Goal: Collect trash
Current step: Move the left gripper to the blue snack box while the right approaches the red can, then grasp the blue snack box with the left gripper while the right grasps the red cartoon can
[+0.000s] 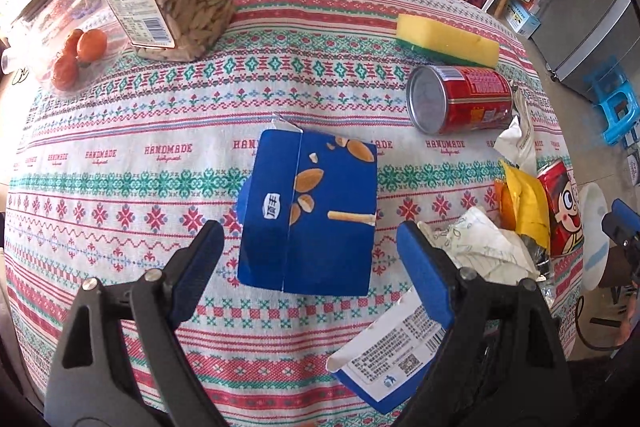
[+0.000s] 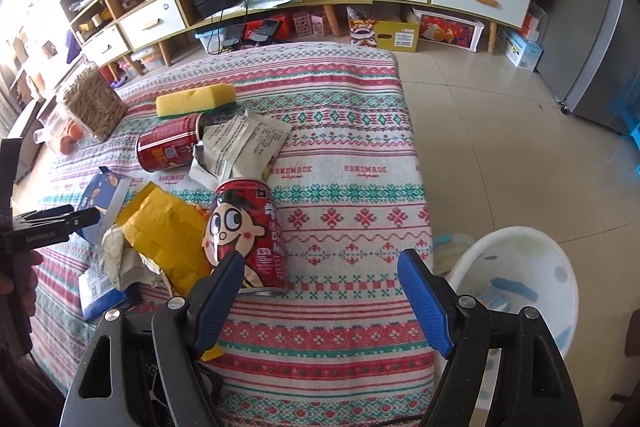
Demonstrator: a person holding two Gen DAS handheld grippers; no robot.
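Blue carton (image 1: 308,215): lies flat on the patterned tablecloth (image 1: 120,187), centre of the left wrist view, between the spread fingers of the left gripper (image 1: 310,259), untouched.
Cartoon can (image 2: 248,231): frame centre in the right wrist view, left pad beside it; right gripper (image 2: 320,291) spread wide, holding nothing.
Red can (image 1: 460,99): on its side, upper right.
Sponge (image 1: 446,39): above it.
White bin (image 2: 520,283): lower right, off the table.

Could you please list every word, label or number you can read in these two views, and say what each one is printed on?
"HANDMADE": repeated in red along the tablecloth, with an unreadable script line beneath.
Blue carton: white badge with a character, not clear enough to read.
White label panel: barcode, QR code, print too small.
Lying red can, cartoon-face can, grey wrapper, jar label: text too small or blurred.
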